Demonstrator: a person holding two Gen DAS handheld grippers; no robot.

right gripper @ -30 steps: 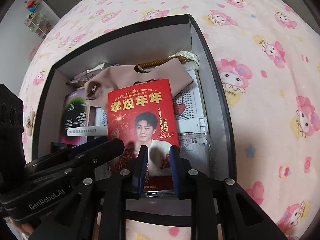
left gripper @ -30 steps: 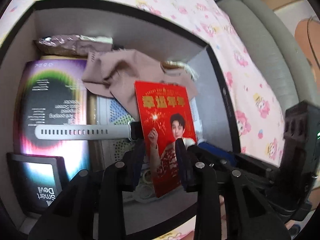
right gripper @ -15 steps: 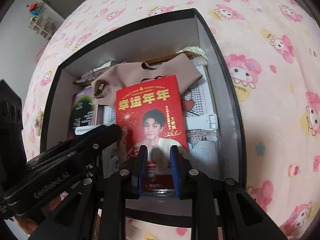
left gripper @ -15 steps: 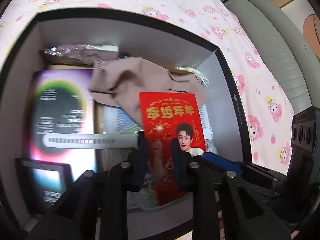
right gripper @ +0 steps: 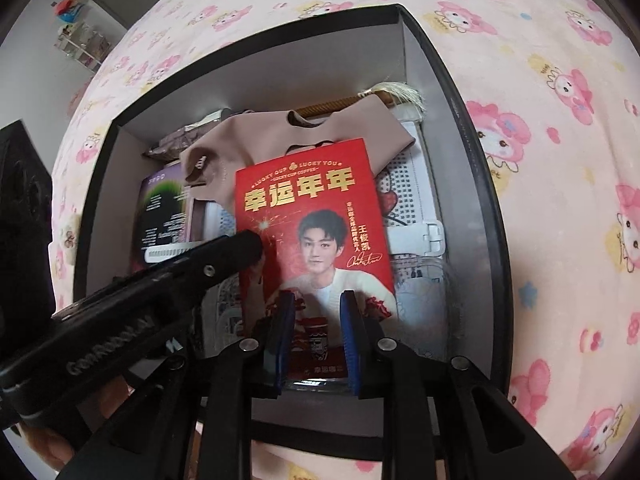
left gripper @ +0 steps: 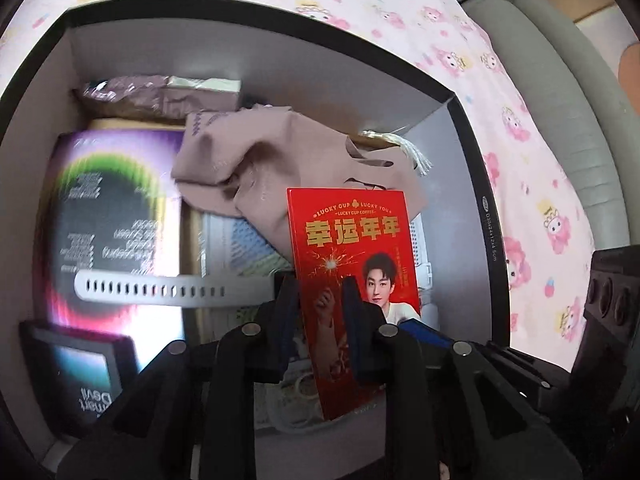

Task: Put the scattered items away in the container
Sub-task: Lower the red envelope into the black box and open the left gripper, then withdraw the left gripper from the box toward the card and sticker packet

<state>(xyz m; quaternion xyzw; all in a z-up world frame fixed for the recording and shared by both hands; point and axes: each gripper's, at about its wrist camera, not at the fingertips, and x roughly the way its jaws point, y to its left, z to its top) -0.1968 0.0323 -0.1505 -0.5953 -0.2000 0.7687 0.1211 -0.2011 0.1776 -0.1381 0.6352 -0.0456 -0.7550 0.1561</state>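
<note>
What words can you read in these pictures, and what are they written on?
"LUCKY CUP LUCKY YOU", "LUCKY CUP COFFEE", "幸运年年": red card.
"GenRobot.AI": left gripper, blurred.
"Smart Devil": small black box, upside down.
Purple box: print too blurred.
Container rim label: too small.

A home bedroom. A soft pink bedsheet printed with cartoon bunny faces [right gripper: 540, 92] fills most of both views, with a black-rimmed, grey-lined storage box [right gripper: 486, 208] resting on it. At the upper right of the left wrist view runs a padded grey upholstered edge [left gripper: 568, 92]; at the upper left of the right wrist view, a white wall and a small cluttered shelf [right gripper: 78, 36].
</note>
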